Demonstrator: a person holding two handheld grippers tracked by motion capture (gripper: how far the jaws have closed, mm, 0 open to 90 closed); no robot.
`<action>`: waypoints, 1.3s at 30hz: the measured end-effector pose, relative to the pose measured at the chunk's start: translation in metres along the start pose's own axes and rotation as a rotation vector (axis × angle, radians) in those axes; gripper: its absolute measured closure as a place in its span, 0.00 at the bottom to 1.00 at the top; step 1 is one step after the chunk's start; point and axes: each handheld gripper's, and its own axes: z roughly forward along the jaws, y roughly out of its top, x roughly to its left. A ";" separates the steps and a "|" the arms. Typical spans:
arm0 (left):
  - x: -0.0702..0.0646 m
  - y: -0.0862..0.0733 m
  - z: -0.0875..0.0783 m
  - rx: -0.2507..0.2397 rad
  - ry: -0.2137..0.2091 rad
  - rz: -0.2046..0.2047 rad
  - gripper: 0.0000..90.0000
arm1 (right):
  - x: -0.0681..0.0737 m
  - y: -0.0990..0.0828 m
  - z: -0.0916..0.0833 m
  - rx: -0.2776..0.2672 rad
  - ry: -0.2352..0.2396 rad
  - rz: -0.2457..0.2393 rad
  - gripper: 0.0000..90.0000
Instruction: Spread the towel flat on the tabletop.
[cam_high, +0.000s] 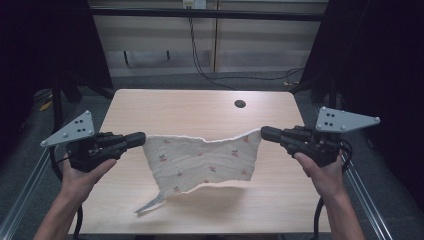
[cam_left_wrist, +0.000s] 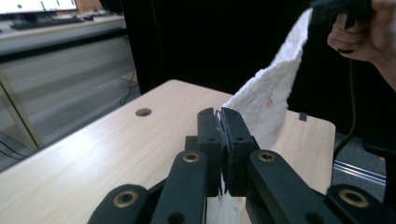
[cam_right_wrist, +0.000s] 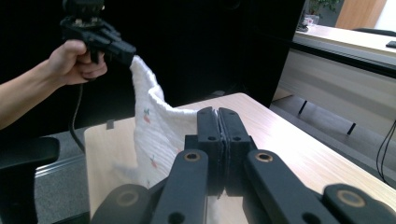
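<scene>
A white cloth (cam_high: 202, 162) printed with small red cherries hangs stretched in the air between the two hands, above the light wooden tabletop (cam_high: 200, 107). The left tongs (cam_high: 141, 138) are clenched on the cloth's left top corner, and the right tongs (cam_high: 263, 133) are clenched on its right top corner, so that the upper edge sags a little between them. Below that edge the fabric drapes down, and its lower left corner trails to a narrow point that reaches the tabletop near the front edge, while the rest casts a soft shadow on the wood underneath. In the left gripper view the tongs (cam_left_wrist: 221, 128) press together on a thin fold of the cloth (cam_left_wrist: 273, 88), which rises away to the other gripper held in the person's right hand (cam_left_wrist: 362, 37). In the right gripper view the tongs (cam_right_wrist: 218, 128) are likewise pinched tight on the cloth (cam_right_wrist: 154, 121), which climbs to the far gripper in the person's left hand (cam_right_wrist: 74, 60). A round cable hole (cam_high: 240, 104) lies in the tabletop beyond the cloth.
</scene>
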 end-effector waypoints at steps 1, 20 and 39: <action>-0.001 -0.001 0.000 0.003 0.005 -0.003 0.98 | 0.005 0.000 -0.001 0.006 -0.005 -0.012 0.98; 0.038 -0.058 0.066 0.134 0.001 -0.145 0.98 | -0.045 -0.075 0.039 0.160 -0.061 0.150 0.98; 0.052 -0.089 0.068 0.182 0.062 -0.203 0.97 | -0.071 -0.103 0.070 0.187 -0.104 0.202 0.98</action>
